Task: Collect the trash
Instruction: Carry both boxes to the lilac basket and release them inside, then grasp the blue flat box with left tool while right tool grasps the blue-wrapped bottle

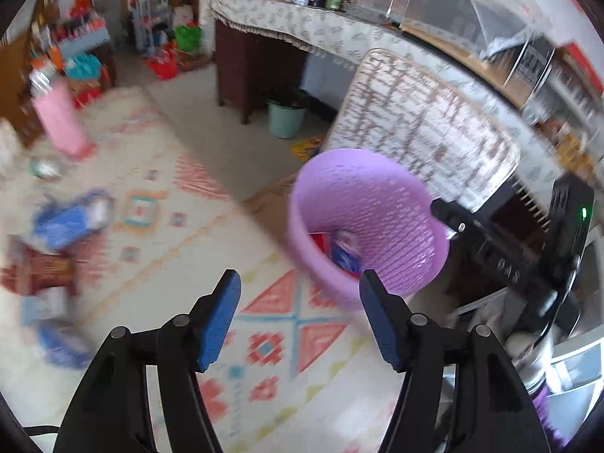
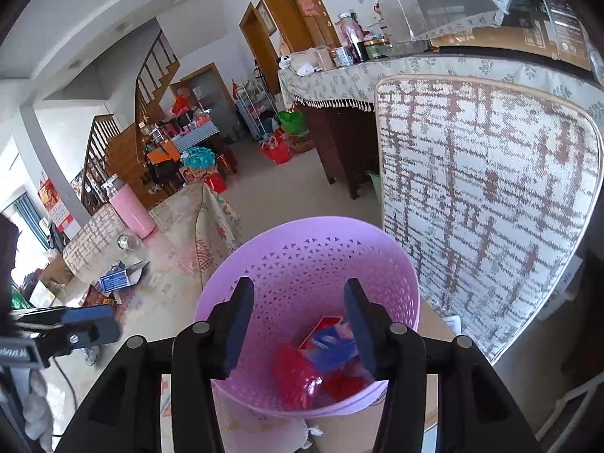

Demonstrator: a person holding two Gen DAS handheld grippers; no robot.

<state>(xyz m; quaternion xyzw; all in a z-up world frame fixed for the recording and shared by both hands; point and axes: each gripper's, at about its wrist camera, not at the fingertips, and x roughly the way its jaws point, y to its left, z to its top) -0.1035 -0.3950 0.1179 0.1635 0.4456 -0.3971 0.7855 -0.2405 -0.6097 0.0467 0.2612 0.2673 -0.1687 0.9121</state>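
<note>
A purple perforated waste basket [image 2: 302, 264] stands beside the patterned table; it also shows in the left wrist view [image 1: 377, 207]. Red and blue wrappers [image 2: 324, 362] lie in its bottom. My right gripper [image 2: 298, 324] is open and empty, right above the basket's mouth. My left gripper [image 1: 298, 317] is open and empty above the patterned tablecloth [image 1: 170, 256], left of the basket. Blurred trash lies at the table's left: a blue box [image 1: 68, 222], a red-brown packet [image 1: 41, 271] and blue wrappers [image 1: 64, 343]. The blue box also shows in the right wrist view [image 2: 113, 281].
A chair with a woven patterned back [image 2: 487, 196] stands right behind the basket. A pink tumbler [image 1: 60, 120] and a small glass jar [image 1: 45, 168] stand on the table's far side. A cluttered counter [image 1: 321, 26] runs behind, with a green bucket [image 1: 285, 119] beneath.
</note>
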